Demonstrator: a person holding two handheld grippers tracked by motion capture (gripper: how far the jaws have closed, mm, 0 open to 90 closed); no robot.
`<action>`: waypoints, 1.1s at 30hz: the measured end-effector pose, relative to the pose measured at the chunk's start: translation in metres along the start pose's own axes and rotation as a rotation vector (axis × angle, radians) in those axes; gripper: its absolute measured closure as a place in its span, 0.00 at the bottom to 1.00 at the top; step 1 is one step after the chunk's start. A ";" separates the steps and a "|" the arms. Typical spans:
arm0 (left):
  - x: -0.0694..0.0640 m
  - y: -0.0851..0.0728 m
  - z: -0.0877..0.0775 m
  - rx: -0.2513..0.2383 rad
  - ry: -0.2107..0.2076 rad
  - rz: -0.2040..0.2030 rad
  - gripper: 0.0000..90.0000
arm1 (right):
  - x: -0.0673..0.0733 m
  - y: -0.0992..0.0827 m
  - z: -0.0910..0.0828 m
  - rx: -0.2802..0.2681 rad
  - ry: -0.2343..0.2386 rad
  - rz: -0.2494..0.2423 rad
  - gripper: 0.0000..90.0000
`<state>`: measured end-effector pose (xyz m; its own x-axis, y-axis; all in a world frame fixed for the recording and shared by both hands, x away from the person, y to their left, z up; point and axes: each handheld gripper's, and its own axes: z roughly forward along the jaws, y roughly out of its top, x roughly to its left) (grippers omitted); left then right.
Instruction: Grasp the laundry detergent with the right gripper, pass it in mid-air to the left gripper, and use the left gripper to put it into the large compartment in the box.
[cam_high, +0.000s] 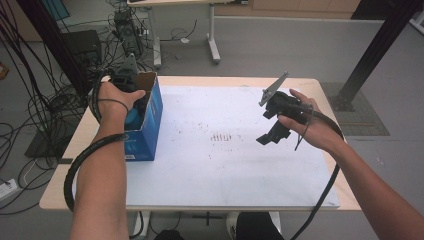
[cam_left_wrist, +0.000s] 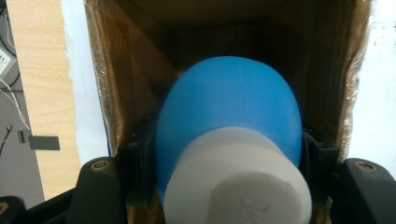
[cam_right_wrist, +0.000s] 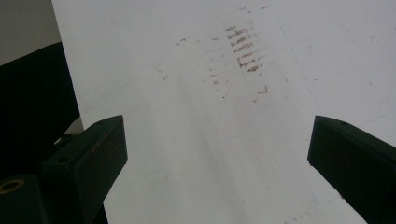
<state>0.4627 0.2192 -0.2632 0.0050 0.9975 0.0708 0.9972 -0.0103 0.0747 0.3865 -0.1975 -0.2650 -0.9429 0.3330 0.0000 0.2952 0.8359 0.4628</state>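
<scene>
My left gripper (cam_high: 136, 112) reaches down into the open top of a blue cardboard box (cam_high: 150, 125) at the table's left side. It is shut on a blue bottle (cam_left_wrist: 229, 112) with a white cap (cam_left_wrist: 238, 182), and the cap points back toward the camera. The box's brown inner walls (cam_left_wrist: 130, 70) surround the bottle. My right gripper (cam_high: 272, 135) hovers over the right half of the white mat (cam_high: 225, 165). It is open, with nothing between its black jaws; one pad (cam_right_wrist: 105, 149) and the other (cam_right_wrist: 350, 154) stand wide apart.
Brown smudge marks (cam_high: 224, 136) dot the mat's middle. The wooden table edge (cam_high: 65, 165) runs along the left. Cables and a black case (cam_high: 82, 47) lie on the floor beyond the left side, and a black post (cam_high: 375, 55) stands at right.
</scene>
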 end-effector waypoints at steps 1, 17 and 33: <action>0.000 0.000 0.001 0.001 0.001 0.003 0.41 | 0.000 0.000 0.000 0.000 0.001 -0.001 0.05; 0.001 0.001 0.008 0.000 -0.004 0.004 0.41 | -0.003 -0.006 0.000 -0.005 0.001 0.013 0.05; 0.004 0.001 0.008 -0.008 -0.009 -0.003 0.41 | -0.004 -0.008 -0.003 -0.001 -0.007 0.018 0.05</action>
<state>0.4643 0.2235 -0.2713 0.0028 0.9981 0.0611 0.9965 -0.0079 0.0833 0.3873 -0.2065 -0.2659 -0.9363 0.3511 0.0020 0.3120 0.8294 0.4634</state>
